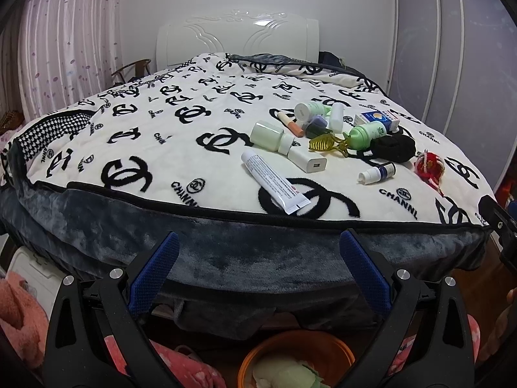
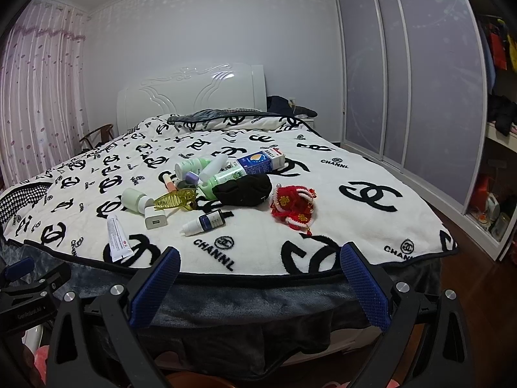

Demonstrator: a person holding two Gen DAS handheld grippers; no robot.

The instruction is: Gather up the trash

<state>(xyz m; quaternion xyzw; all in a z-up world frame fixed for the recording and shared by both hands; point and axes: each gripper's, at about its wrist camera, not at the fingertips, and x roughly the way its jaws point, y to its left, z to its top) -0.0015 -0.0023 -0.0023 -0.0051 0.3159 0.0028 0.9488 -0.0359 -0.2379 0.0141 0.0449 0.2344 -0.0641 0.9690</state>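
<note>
Hovering before the bed (image 1: pixel 226 258), left gripper (image 1: pixel 258 249) and right gripper (image 2: pixel 260 265) fingers wide apart, empty.

Dim, cool indoor light fell evenly; glare glinted on the headboard (image 1: pixel 237 37), and fisheye edges curved darkly

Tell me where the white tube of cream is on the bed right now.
The white tube lies flat near the foot edge of the bed, closest of the clutter to the cameras, just in front of the white charger block; in the right wrist view it sits at lower left.
</note>
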